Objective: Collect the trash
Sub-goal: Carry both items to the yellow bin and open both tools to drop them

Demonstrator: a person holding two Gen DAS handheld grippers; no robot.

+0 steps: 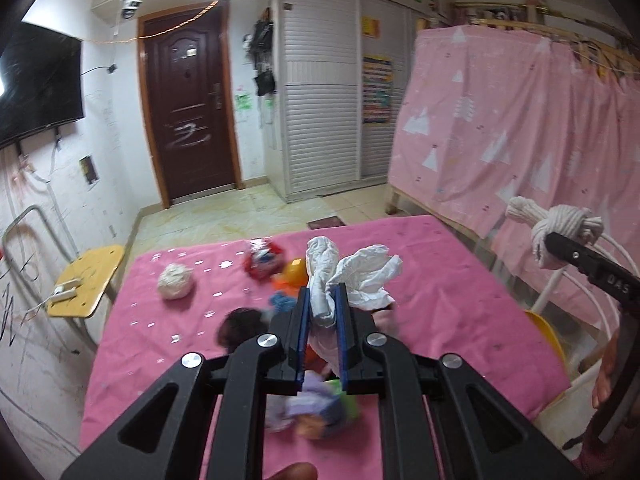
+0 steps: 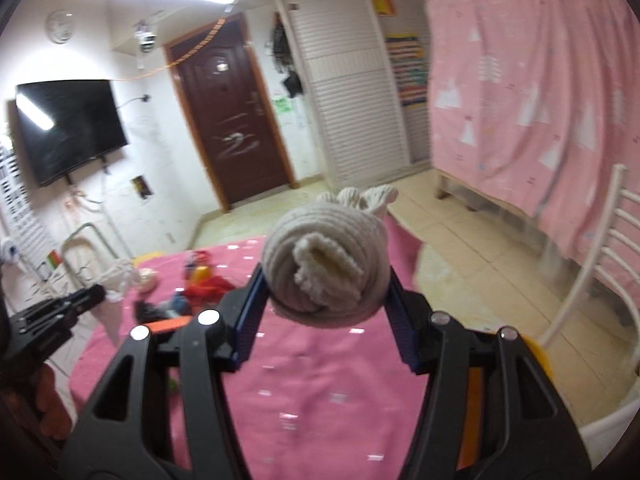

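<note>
Above the pink worktop: left claw clamped on crumpled tissue, right claw clamped on white knotted rag. Better keep both squeezed tight till over a bin. None visible yet.

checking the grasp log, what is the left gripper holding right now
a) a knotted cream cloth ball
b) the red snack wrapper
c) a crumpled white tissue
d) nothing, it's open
c) The left gripper has its blue-padded fingers closed on a crumpled white tissue above the pink table; the knotted cream cloth ball sits in the right gripper instead, and the red wrapper lies on the table.
</note>
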